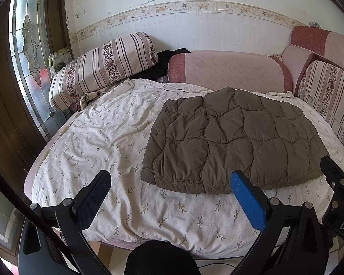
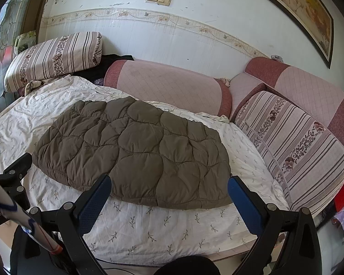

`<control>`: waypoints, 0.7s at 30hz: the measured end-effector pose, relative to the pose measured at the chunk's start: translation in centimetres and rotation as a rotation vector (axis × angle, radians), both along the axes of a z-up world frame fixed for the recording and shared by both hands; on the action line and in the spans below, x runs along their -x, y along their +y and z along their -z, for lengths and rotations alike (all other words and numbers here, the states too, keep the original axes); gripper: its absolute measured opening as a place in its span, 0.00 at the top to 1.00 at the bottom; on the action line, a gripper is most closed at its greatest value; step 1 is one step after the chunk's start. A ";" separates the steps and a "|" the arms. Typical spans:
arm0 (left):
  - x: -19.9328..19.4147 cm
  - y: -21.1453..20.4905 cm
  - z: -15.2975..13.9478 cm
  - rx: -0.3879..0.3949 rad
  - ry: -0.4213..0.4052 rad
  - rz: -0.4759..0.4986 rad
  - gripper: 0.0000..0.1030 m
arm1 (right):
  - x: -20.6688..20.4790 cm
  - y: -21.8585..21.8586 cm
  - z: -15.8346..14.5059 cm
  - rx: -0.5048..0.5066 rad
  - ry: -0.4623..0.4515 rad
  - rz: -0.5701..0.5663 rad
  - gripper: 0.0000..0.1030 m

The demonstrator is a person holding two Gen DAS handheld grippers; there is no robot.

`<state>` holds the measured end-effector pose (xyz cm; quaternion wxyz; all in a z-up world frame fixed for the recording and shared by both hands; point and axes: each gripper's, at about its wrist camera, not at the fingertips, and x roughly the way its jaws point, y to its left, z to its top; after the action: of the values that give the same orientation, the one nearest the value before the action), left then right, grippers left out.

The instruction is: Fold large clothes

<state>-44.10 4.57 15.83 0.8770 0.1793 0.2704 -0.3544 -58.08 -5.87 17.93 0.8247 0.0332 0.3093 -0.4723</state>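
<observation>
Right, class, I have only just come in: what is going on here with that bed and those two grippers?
A person holds two hand-held grippers over a bed covered by a white sheet with a small leaf print. A brown quilted padded jacket lies flat on the sheet as a compact bundle, apparently already folded. The left gripper and the right gripper are both open, hold nothing, and sit just short of the jacket's near edge, not touching it. Striped floral cushions and pink sofa backrests line the far side.
</observation>
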 end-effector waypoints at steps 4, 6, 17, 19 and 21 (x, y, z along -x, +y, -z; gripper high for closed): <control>-0.1 0.0 0.0 0.000 0.001 -0.001 0.00 | 0.0 0.1 0.0 0.001 0.001 0.000 0.00; 0.0 0.1 0.0 0.000 0.001 0.000 0.00 | 0.0 0.1 0.0 0.002 0.002 0.001 0.00; 0.0 0.2 -0.1 0.002 0.001 0.000 0.00 | 0.3 0.3 0.0 0.007 0.003 0.003 0.00; 0.0 0.3 -0.1 0.003 0.001 0.000 0.00 | 0.4 0.3 0.0 0.008 0.003 0.002 0.00; 0.1 0.3 -0.1 0.005 0.001 0.000 0.00 | 0.4 0.4 -0.1 0.009 0.002 0.003 0.00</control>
<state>-44.16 4.88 15.96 0.8773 0.1771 0.2697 -0.3553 -58.52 -5.45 18.03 0.8239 0.0294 0.3082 -0.4748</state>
